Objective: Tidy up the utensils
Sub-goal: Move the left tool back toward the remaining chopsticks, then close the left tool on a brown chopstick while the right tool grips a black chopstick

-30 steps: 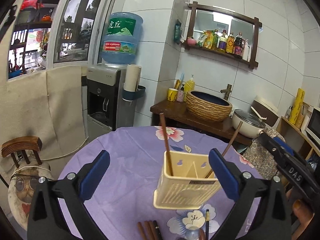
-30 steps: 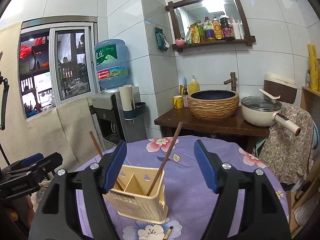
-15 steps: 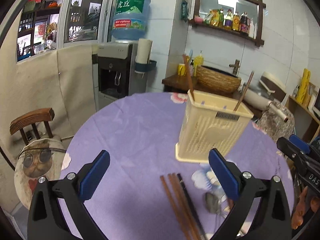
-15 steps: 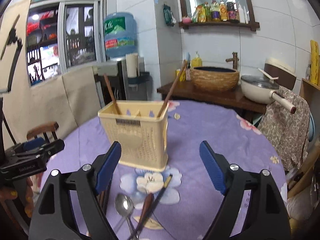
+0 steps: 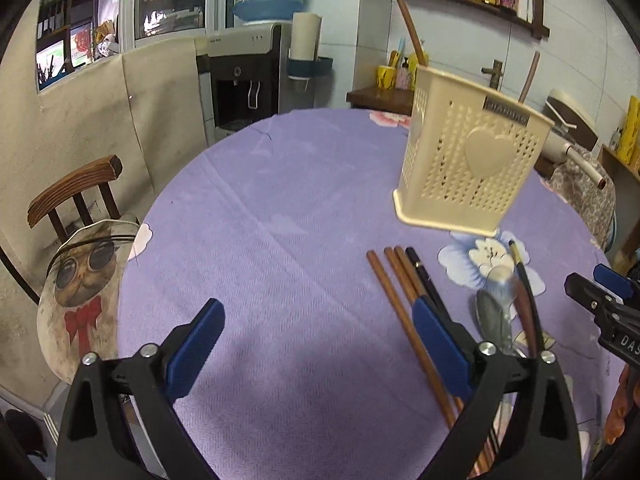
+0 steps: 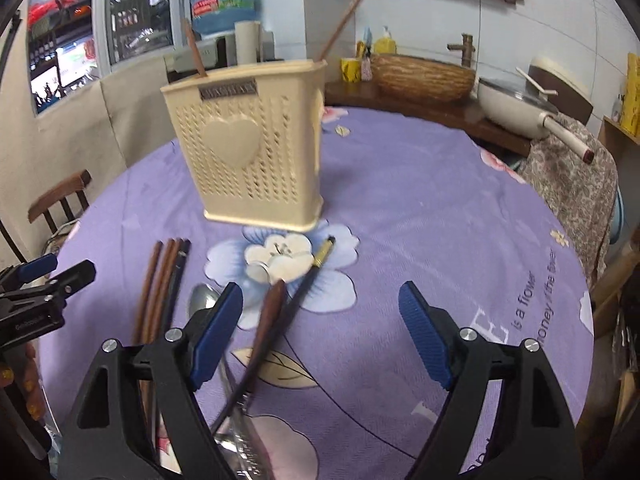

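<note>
Nearest, the left gripper (image 5: 316, 344) has its jaws wide apart, just narrowing, only cloth between them; its right finger overlaps the chopsticks (image 5: 400, 284). The right gripper (image 6: 320, 332) also gapes, empty, above a spoon (image 6: 202, 300) and a dark-handled utensil (image 6: 272, 312). Only the right view shows printed words near the table's (image 6: 440, 208) right edge; only the left shows bare cloth toward the left edge. Farther, the holder (image 6: 256, 148) stands mid-table, two sticks upright inside.
</note>
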### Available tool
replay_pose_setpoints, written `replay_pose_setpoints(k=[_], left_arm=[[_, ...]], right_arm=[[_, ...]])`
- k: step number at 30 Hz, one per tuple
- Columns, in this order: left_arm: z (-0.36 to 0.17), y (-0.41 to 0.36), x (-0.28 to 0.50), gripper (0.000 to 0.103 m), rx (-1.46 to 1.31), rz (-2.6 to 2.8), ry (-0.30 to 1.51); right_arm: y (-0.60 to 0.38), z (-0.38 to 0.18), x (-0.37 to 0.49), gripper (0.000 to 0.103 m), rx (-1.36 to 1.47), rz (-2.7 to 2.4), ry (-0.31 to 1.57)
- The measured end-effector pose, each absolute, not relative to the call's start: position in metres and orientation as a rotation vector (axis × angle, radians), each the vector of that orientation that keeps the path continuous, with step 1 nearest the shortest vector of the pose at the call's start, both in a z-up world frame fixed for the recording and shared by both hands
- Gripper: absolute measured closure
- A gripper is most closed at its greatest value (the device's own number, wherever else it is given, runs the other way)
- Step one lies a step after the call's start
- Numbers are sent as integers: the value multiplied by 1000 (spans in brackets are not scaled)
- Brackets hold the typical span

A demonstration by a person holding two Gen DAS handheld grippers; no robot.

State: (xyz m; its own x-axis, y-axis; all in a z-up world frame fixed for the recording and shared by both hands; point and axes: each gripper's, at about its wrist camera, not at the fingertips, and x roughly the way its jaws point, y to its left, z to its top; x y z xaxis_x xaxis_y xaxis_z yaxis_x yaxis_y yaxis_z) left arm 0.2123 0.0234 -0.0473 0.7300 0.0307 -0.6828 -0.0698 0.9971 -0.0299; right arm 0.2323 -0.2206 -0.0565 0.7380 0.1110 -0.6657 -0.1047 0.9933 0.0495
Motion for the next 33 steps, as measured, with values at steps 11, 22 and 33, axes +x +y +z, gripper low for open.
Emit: replay_pose_setpoints(k=[11,22,33], left_arm=[[-57,12,216,36,-41,19,800],[-56,6,220,39,-20,16,806],[-58,-9,242,39,6,-11,838]], right_arm=[[-226,-78,259,49,75,111,858],[-206,-85,308,60,107,87,916],[-201,-93,320,78,44,61,943]])
